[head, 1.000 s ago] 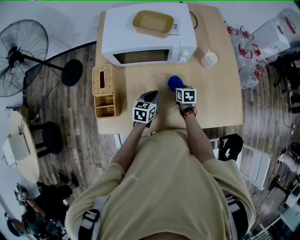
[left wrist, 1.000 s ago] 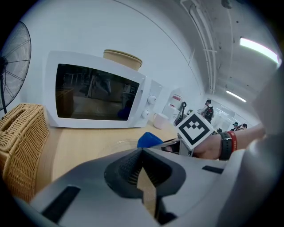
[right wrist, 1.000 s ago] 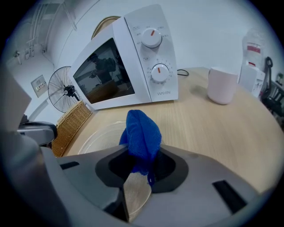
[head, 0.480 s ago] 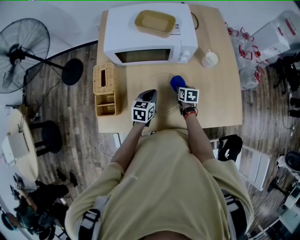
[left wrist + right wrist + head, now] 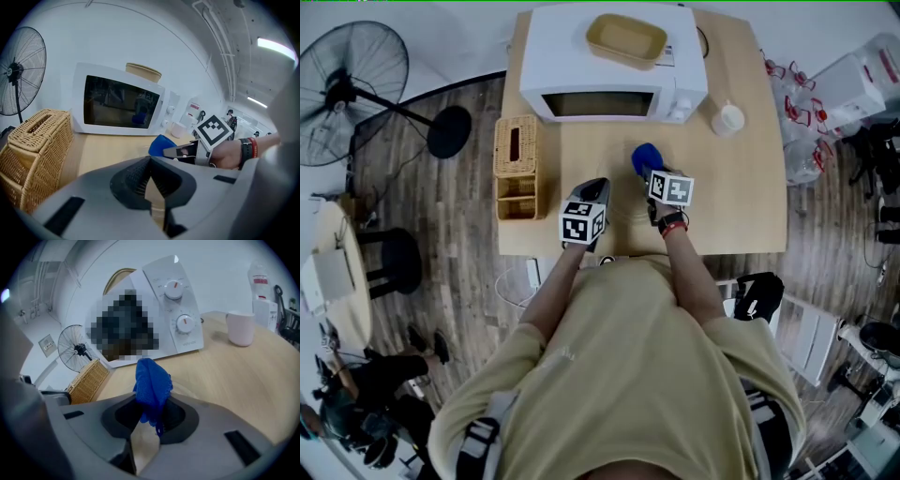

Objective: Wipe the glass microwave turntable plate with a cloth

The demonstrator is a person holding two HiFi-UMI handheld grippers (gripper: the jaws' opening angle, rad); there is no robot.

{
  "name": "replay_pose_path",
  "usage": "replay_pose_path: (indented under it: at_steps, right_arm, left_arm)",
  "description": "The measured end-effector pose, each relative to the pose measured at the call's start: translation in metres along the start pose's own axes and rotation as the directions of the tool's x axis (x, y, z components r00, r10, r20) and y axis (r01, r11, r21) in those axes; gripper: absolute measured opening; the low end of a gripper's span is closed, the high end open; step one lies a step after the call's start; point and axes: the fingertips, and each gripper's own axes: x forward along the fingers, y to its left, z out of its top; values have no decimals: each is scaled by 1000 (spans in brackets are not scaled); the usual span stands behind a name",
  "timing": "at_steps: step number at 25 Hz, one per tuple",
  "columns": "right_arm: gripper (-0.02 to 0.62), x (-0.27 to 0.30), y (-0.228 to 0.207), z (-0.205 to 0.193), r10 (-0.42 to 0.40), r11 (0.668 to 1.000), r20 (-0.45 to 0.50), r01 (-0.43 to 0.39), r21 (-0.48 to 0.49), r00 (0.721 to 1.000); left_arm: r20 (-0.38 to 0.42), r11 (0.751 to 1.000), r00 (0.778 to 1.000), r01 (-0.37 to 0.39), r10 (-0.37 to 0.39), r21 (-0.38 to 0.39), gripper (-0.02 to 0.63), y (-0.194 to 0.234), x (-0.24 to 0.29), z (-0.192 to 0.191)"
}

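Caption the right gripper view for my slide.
Right gripper clamps a blue cloth before the white microwave, mug at right.

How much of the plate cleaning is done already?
The right tool already grips the blue cloth, over the glass plate in front of the microwave. Wiping seems underway, but how much is clean doesn't show. The left tool is shut nearby.

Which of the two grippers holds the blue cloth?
The right gripper: the blue cloth is pinched between its jaws, while the left gripper has no cloth.
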Motion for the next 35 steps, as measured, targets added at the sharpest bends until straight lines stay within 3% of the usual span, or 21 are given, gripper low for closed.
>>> replay_pose_path:
  at_steps: [8, 15, 22, 35]
  right_arm:
    - [107, 25, 80, -18, 175, 978, -92, -184, -98, 980]
    - [107, 42, 129, -41, 280, 941, -195, -309, -138, 940]
    - [109, 53, 127, -63, 213, 927, -265, -280, -251, 941]
    - [109, 53, 126, -62, 216, 927, -271, -284, -244, 938]
  left_arm:
    - [13, 998, 998, -59, 59, -23, 20, 25, -25, -6]
    - [21, 991, 993, -113, 114, -66, 20, 48, -46, -13]
    - [24, 988, 991, -131, 134, -83, 19, 53, -57, -14]
    - [-5, 992, 994, -112, 112, -64, 20, 47, -48, -20]
